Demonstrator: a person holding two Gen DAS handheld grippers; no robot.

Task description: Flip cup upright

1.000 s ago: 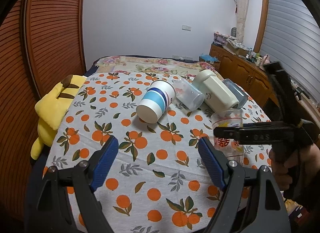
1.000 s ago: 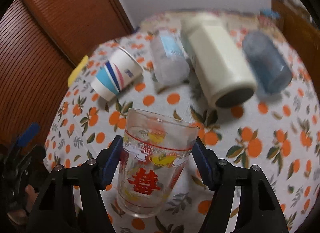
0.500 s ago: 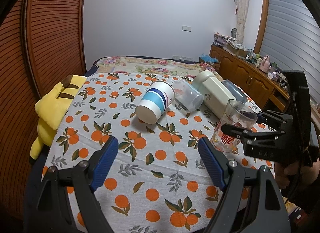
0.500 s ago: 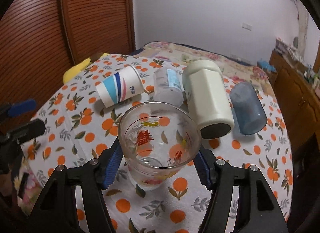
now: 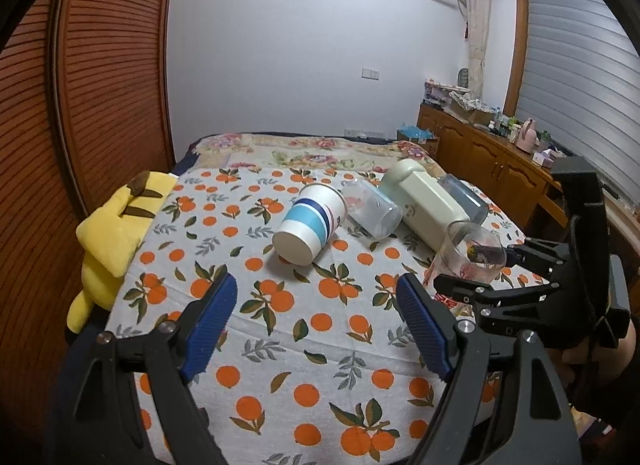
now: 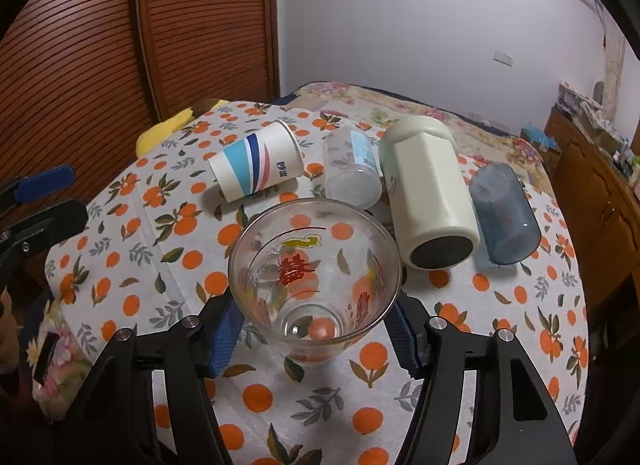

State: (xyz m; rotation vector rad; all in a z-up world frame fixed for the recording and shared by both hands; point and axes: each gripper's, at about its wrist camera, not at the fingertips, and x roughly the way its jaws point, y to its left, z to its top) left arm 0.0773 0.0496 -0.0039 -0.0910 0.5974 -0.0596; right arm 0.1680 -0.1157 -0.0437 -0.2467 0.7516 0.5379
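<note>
Glass cup (image 6: 314, 285) upright between right jaws

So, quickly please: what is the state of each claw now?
Left claw: open, holding nothing.
Right claw: closed on the glass cup, mouth up.

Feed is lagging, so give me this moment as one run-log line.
right hand-held gripper: shut on printed glass cup, mouth up, near tablecloth | left hand-held gripper: open, empty | paper cup: on side

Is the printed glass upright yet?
Upright, slightly tilted: the printed glass shows its open mouth up, base on the tablecloth, between the right hand-held gripper.
</note>
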